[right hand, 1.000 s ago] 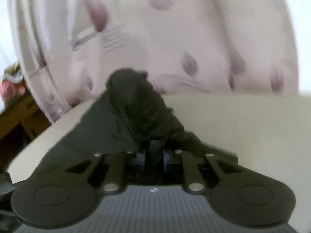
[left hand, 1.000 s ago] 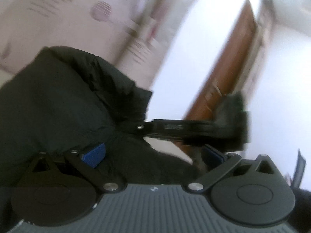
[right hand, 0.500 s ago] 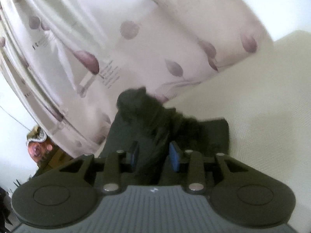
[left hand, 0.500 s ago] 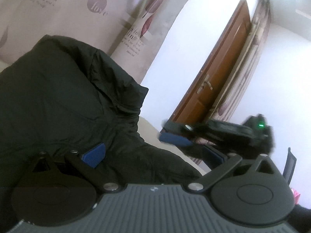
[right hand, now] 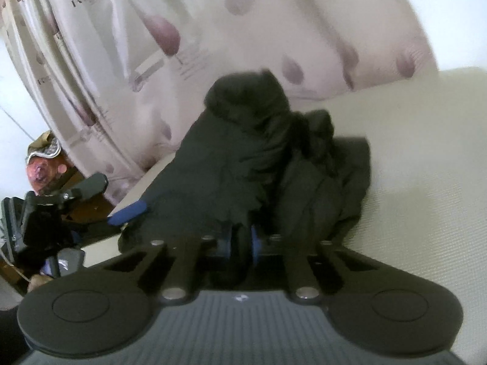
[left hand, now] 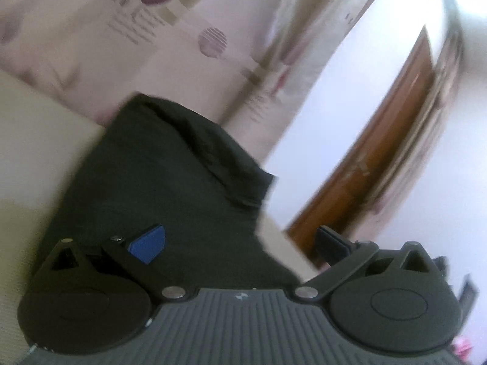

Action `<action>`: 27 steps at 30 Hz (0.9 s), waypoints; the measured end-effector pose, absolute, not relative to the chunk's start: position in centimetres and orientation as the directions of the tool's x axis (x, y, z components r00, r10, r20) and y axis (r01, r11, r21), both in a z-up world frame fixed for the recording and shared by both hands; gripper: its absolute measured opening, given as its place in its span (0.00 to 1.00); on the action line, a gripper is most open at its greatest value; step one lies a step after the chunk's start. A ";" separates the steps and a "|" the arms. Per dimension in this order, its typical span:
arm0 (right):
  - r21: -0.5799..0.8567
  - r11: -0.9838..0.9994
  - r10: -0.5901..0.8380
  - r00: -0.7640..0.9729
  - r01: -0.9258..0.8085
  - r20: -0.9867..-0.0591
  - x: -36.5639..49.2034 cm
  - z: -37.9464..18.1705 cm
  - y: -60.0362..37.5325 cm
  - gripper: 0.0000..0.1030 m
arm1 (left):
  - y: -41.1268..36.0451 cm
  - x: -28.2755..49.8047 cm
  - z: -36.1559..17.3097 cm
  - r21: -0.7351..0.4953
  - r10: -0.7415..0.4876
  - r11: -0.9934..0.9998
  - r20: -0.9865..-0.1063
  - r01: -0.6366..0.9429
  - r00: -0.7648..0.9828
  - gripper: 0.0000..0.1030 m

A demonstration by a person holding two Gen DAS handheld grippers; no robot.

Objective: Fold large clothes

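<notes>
**Black garment, right corner re-gripped; left jaws drawn clear**

Since half a second ago the right gripper [right hand: 242, 245] has closed its jaws again on a bunched fold of the large black padded garment [right hand: 261, 164]; the blue pads, then spread either side of the cloth, now pinch it between them. Since that same frame the left gripper [left hand: 240, 243] has swung, so that the right gripper no longer crosses its view.

Item 1. Large black padded garment: lies on the cream textured bed surface [right hand: 426, 158], heaped and creased toward the curtain, one fold rising in a hump above the right jaws. In the left wrist view it spreads as a flat dark sheet [left hand: 170, 182] across the cream surface [left hand: 33, 158].

Item 2. Right gripper: jaws nearly shut, clamped on the garment's near edge.

Item 3. Left gripper: jaws spread wide, nothing pressed between them; the garment lies beyond and below the blue left pad. In the right wrist view it sits at the garment's left edge [right hand: 100, 203], one blue pad beside the cloth.

Item 4. Pale curtain with mauve tulip print [right hand: 213, 30]: hangs behind the bed.

Item 5. Brown wooden door [left hand: 380, 158]: blurred, right of the curtain.
</notes>
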State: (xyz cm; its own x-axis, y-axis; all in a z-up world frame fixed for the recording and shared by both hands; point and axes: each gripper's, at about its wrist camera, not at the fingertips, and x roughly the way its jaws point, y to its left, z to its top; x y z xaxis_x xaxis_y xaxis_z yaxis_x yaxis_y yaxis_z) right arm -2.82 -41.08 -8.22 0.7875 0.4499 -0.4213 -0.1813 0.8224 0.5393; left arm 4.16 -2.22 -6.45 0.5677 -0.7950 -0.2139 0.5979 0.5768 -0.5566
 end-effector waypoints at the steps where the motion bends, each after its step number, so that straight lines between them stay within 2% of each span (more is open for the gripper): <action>1: 0.529 0.832 0.434 0.791 -0.168 -0.431 -3.2 -8.4 -41.0 0.09 | -1.5 4.2 -6.1 -0.546 -0.786 0.592 -0.225 0.593 0.576 1.00; 4: 0.544 0.832 0.413 0.778 -0.111 -0.473 -3.4 -10.6 -40.9 0.09 | -0.2 4.6 -6.0 -0.529 -0.756 0.631 -0.257 0.567 0.602 1.00; 7: 0.631 0.773 0.437 0.774 -0.062 -0.458 -3.3 -13.1 -41.8 0.09 | 0.4 4.9 -6.7 -0.523 -0.748 0.644 -0.276 0.558 0.604 1.00; 12: 0.665 0.746 0.445 0.777 -0.046 -0.445 -3.3 -15.1 -41.8 0.08 | 0.6 5.7 -7.7 -0.514 -0.727 0.671 -0.309 0.535 0.614 1.00; 16: 0.622 0.781 0.429 0.770 -0.054 -0.472 -3.1 -14.3 -41.6 0.07 | 1.1 6.9 -7.8 -0.548 -0.723 0.669 -0.319 0.503 0.613 1.00; 21: 0.624 0.779 0.448 0.757 -0.070 -0.475 -2.4 -14.5 -41.8 0.07 | 0.5 8.1 -9.7 -0.536 -0.692 0.712 -0.428 0.454 0.581 1.00; 27: 0.628 0.775 0.459 0.750 -0.075 -0.477 -2.3 -14.7 -41.9 0.07 | 0.6 7.3 -10.6 -0.504 -0.684 0.725 -0.449 0.470 0.575 1.00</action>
State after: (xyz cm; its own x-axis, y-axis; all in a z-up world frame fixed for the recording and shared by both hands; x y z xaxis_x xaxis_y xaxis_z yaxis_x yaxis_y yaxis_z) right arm -2.29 -41.94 -14.68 0.7499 0.4586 -0.4768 -0.0748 0.7749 0.6277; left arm 7.29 0.61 -10.58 0.5750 -0.6843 -0.4485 0.4698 0.7250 -0.5038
